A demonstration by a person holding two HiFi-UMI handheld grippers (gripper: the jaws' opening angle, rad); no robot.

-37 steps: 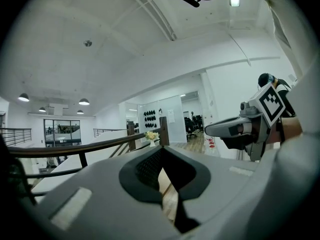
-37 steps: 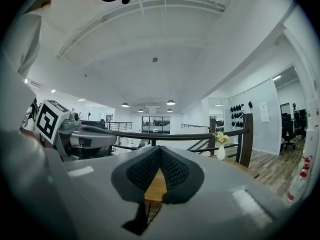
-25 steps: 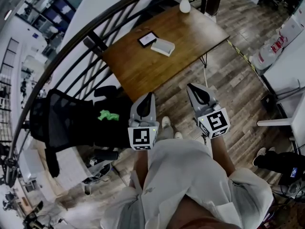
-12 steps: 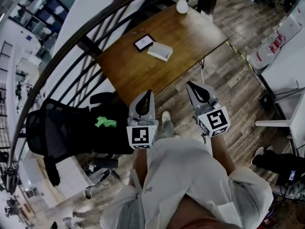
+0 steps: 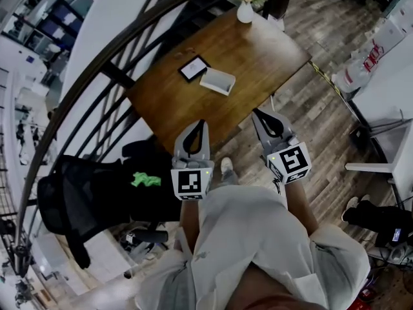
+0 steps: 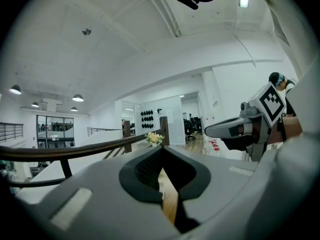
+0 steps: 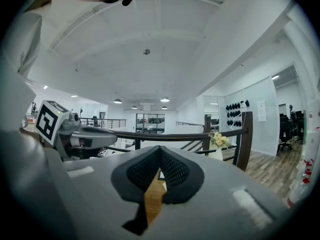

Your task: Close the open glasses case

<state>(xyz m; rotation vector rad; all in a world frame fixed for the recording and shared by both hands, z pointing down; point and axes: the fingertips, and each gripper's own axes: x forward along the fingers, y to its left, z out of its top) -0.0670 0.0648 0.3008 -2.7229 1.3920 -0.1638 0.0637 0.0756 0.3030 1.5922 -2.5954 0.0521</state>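
The open glasses case (image 5: 208,75) lies on the far half of a brown wooden table (image 5: 258,50), one dark-lined half beside one pale half. Both grippers hang over the floor just short of the table's near edge, well away from the case. My left gripper (image 5: 201,124) and right gripper (image 5: 257,115) point at the table, each shut with nothing held. In the left gripper view the jaws (image 6: 161,151) meet at the tips; the right gripper view shows the same (image 7: 160,149). Only a strip of table shows between the jaws, and neither gripper view shows the case clearly.
A white vase of flowers (image 5: 245,8) stands at the table's far corner. A dark curved railing (image 5: 97,70) runs along its left side. A black mesh chair (image 5: 84,192) with a green item (image 5: 146,179) stands to my left, and a white table (image 5: 387,76) to the right.
The table and case have slid slightly lower and nearer in the head view, and the chair has dropped toward the lower left. Both grippers hold the same shut pose.
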